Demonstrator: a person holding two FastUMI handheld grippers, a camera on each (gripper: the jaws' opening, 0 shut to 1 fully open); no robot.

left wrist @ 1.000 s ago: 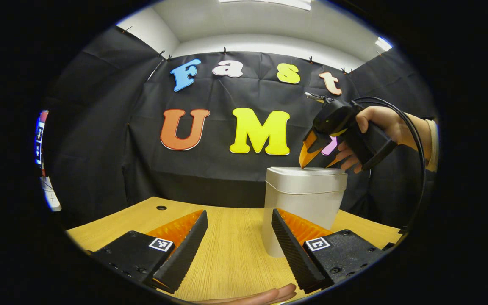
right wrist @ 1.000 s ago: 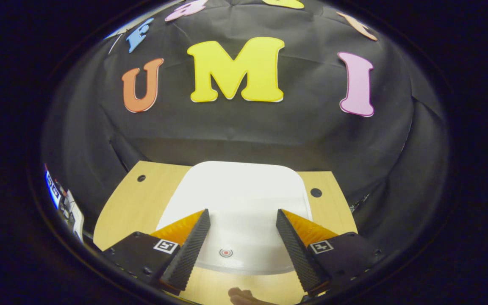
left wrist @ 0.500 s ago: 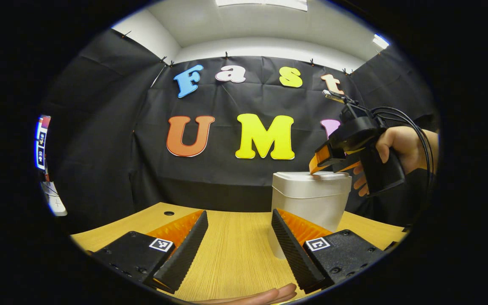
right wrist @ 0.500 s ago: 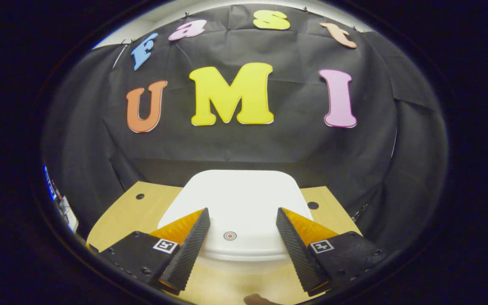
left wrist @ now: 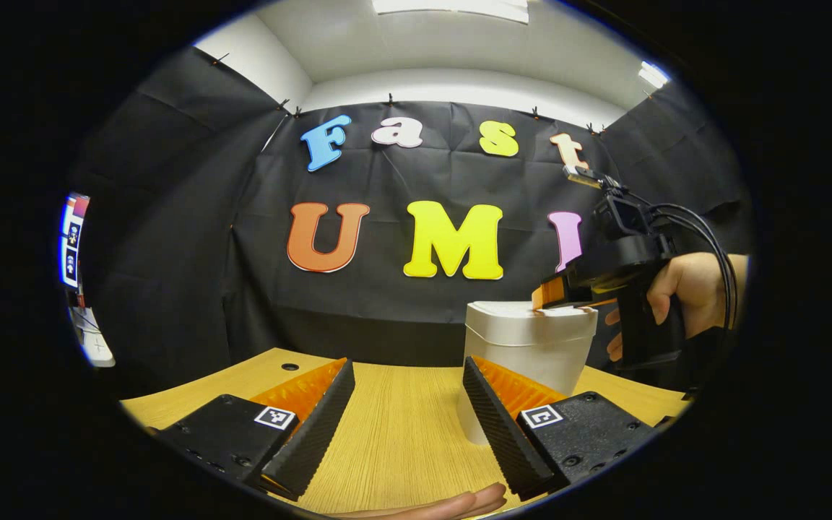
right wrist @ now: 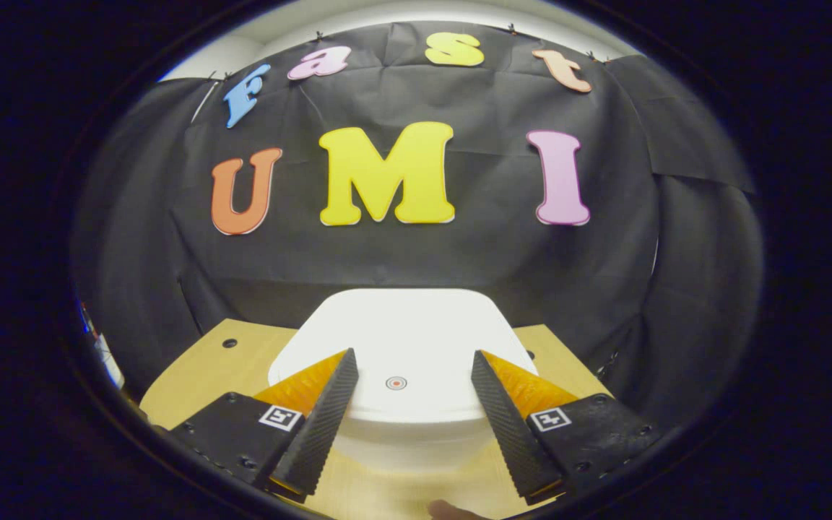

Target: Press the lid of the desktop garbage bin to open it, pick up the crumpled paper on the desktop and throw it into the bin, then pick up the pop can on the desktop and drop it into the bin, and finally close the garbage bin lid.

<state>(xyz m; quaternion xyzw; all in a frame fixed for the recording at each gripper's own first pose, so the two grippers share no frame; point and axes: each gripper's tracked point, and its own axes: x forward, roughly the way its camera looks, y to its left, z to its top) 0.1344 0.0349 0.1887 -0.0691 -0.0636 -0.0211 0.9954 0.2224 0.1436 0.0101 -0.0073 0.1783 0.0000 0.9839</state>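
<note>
Standing upright (lid shut) — bin (left wrist: 528, 347)

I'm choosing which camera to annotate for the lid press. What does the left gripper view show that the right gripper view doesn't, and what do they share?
Left gripper view only: the bin's side wall, and the right hand-held gripper seen from outside, low over the lid's right part, with the hand holding it and its cable.

Right gripper view only: the lid's top face with a small red ring mark, seen between that gripper's open fingers.

Both: the lid, closed, and the wooden desktop.
</note>
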